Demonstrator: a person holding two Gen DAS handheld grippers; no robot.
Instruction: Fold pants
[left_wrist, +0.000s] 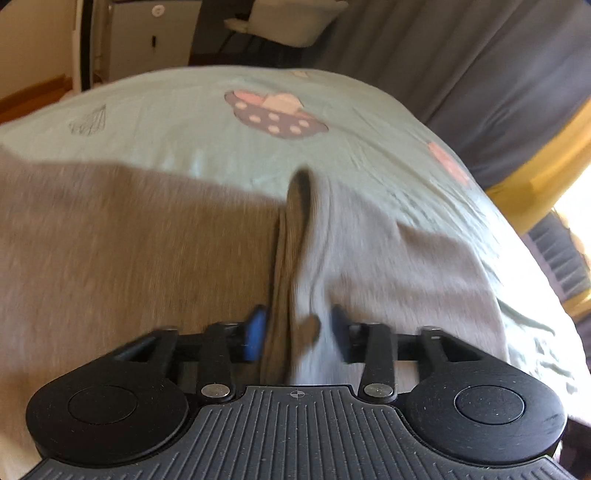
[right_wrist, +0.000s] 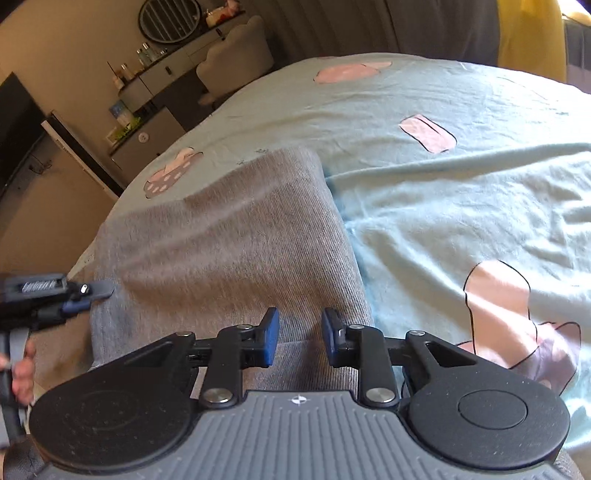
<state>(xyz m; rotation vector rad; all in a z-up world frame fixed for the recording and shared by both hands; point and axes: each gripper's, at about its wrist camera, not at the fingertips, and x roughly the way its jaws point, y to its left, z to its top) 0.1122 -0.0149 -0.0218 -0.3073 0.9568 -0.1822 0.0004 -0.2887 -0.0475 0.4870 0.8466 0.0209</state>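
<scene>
Grey-brown pants lie on a pale green bedsheet with cartoon prints. In the left wrist view my left gripper has its blue pads on either side of a raised ridge of pants fabric that stands up between the jaws. In the right wrist view the pants lie flat, folded, with an edge running toward the far end. My right gripper hovers just above the near part of the pants, jaws partly apart with nothing between them. The left gripper shows at the left edge of the right wrist view.
The bedsheet spreads wide to the right of the pants. Grey curtains and a yellow curtain hang beyond the bed. A dresser with bottles, a chair and a round mirror stand past the bed's far left.
</scene>
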